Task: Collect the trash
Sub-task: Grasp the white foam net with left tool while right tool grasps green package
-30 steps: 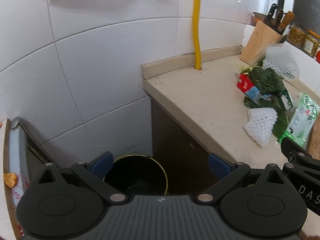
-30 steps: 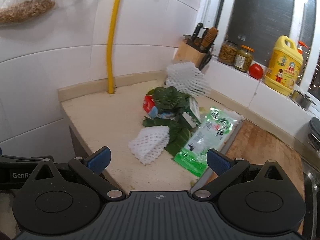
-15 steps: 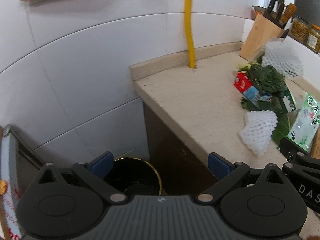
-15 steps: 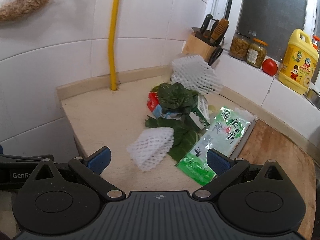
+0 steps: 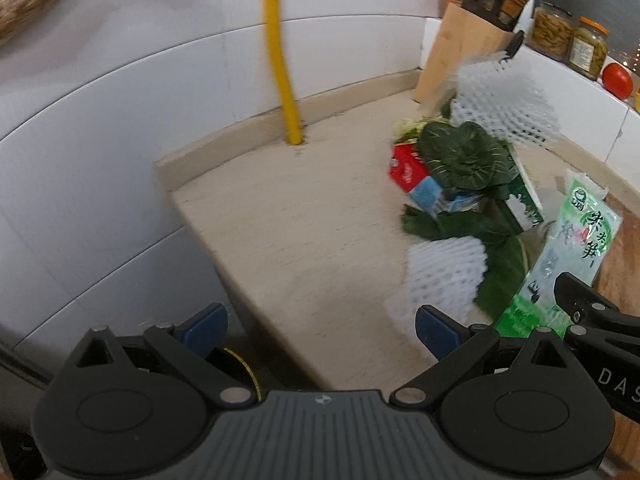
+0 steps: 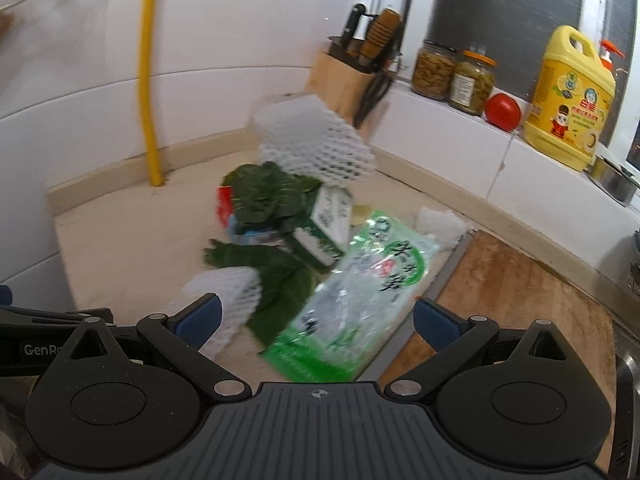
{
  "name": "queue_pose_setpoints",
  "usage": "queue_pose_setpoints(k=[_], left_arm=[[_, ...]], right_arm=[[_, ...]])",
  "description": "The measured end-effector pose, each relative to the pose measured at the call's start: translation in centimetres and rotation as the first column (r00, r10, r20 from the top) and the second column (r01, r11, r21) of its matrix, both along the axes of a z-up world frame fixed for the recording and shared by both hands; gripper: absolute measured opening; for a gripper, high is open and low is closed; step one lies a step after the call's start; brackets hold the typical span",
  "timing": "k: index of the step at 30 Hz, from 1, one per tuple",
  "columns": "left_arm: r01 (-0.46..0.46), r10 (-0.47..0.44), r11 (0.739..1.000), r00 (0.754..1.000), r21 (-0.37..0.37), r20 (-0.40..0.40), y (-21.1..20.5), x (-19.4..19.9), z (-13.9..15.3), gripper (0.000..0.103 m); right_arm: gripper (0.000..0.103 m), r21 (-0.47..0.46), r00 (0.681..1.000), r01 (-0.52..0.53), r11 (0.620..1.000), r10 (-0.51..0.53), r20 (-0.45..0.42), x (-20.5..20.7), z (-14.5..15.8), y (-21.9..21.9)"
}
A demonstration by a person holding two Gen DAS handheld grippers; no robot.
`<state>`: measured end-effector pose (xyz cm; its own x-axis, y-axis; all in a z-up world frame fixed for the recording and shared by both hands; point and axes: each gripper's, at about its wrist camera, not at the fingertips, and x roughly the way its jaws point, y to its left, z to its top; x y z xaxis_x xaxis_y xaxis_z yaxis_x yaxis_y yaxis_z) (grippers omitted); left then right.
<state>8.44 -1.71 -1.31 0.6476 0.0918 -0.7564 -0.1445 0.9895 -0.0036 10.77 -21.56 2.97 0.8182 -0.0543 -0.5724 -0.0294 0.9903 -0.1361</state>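
Both tongs swung from bin toward counter trash; left tongs point(image 5: 320, 328) spread, right tongs point(image 6: 316, 320) spread, both empty.

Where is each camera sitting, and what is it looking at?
Left wrist: sits on the left gripper, open, looking over the counter corner; the right gripper shows at the right edge.
Right wrist: sits on the right gripper, open, looking at the trash pile and cutting board.
Both see the small foam net, green bag and yellow pipe.
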Motion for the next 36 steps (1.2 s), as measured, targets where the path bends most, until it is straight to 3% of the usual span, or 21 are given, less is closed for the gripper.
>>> queue_pose_setpoints(k=[11, 16, 24, 31, 36], left_arm=[[0.037, -0.037, 0.999, 0.996, -0.001, -0.076, -2.7, 3.6, -1.4, 0.096], [0.043, -0.047, 0.998, 0.991, -0.034, -0.123, -2.9, 5.1, -2.4, 0.096], [0.106, -0.107, 0.994, 0.988, -0.013, -0.115, -4.0, 5.9, -3.2, 0.096], [0.158, -0.162, 0.987, 0.979, -0.037, -0.127, -4.9, 6.8, -3.5, 0.093], [0.18, -0.185, 0.982, 0.972, -0.052, -0.142, -5.1, 7.3, -3.7, 0.086]], right_arm=[[0.103, 0.023, 0.996, 0.016, 1.0, -0.014, -0.082, 3.7, -0.9, -3.1], [0.103, 0.031, 0.993, 0.007, 1.0, -0.003, -0.117, 5.3, -1.6, -3.8], [0.103, 0.084, 0.985, -0.018, 0.996, 0.032, -0.171, 7.3, -2.2, -5.0], [0.097, 0.131, 0.975, -0.02, 0.991, 0.049, -0.218, 8.0, -3.2, -6.3], [0.083, 0.162, 0.967, -0.031, 0.986, 0.071, -0.243, 8.4, -3.6, -6.9]])
